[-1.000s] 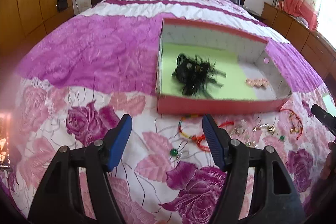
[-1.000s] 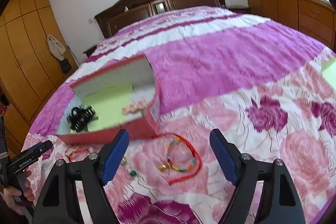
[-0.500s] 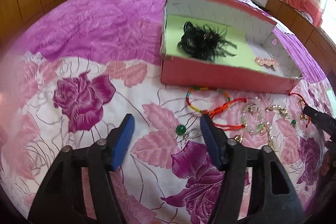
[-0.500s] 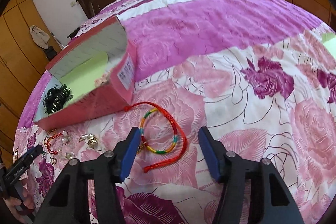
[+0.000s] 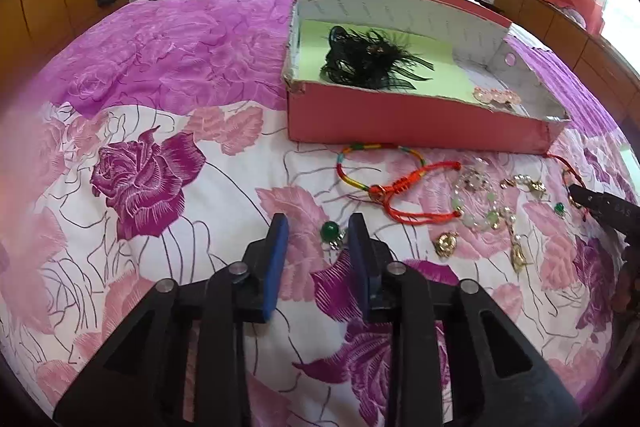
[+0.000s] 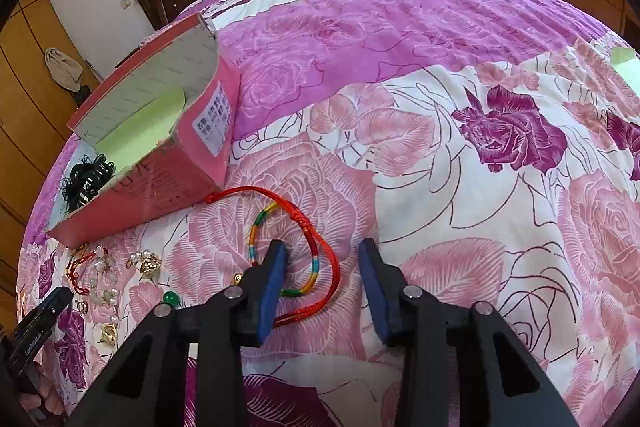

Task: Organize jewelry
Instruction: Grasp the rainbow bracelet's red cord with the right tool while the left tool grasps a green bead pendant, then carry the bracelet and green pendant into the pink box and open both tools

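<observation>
1. While both hands have sunk toward the bedspread (image 5: 168,131), the left gripper (image 5: 318,231) has just been narrowing its jaws around the green bead earring (image 5: 330,229); the pads are not pressing it yet, so it lies unheld.
2. The right gripper (image 6: 322,255) has likewise been closing, its jaws straddling one side of the rainbow bracelet (image 6: 280,255) and its red cord (image 6: 324,251), nothing pinched so far.
3. The red box (image 5: 416,123) waits at twelve o'clock from the left gripper, at ten o'clock from the right.
4. Two pickups look imminent; most of the jewelry is unsorted.
</observation>
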The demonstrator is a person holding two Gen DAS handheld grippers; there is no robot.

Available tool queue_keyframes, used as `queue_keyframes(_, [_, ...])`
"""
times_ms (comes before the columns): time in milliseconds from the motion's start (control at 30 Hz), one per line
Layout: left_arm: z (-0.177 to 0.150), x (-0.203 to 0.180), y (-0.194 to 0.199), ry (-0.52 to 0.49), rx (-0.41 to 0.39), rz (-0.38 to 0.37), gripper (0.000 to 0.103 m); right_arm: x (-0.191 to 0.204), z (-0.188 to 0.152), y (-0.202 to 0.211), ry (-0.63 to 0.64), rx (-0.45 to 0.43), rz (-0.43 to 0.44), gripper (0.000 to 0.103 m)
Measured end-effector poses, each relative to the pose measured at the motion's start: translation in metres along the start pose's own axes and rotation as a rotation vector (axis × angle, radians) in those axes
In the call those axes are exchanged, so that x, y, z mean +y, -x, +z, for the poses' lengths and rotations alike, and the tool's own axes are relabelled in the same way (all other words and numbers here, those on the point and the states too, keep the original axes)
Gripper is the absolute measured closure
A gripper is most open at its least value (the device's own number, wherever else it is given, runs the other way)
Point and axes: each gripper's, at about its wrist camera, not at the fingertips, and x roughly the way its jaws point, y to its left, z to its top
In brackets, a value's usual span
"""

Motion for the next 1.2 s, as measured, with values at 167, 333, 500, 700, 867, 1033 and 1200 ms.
queue_keyframes(167, [-0.003, -0.004, 0.0, -0.017, 0.006, -0.01, 0.088, -0.001, -0.001, 0.0, -0.006, -0.011, 0.008, 0.076])
queue_keyframes(333, [-0.001, -0.001, -0.009, -0.007, 0.018, -0.014, 0.1, -0.006, -0.004, 0.002, -0.023, -0.019, 0.036, 0.089])
queue_keyframes(500, [-0.001, -0.001, -0.003, -0.006, 0.002, -0.026, 0.102, -0.007, -0.004, 0.003, -0.033, -0.034, 0.065, 0.094])
queue_keyframes(700, [0.0, -0.005, 0.028, -0.016, -0.068, -0.054, 0.102, -0.012, -0.007, 0.011, -0.061, -0.068, 0.141, 0.097])
queue_keyframes(867, [0.002, -0.009, 0.045, -0.02, -0.103, -0.067, 0.102, -0.006, -0.009, 0.029, -0.032, -0.128, 0.19, 0.098])
queue_keyframes(1033, [0.004, -0.013, 0.056, -0.017, -0.127, -0.081, 0.102, 0.006, -0.01, 0.051, 0.018, -0.197, 0.228, 0.098])
queue_keyframes(1200, [0.009, -0.017, 0.07, -0.025, -0.172, -0.085, 0.102, 0.017, -0.013, 0.071, 0.056, -0.251, 0.256, 0.098])
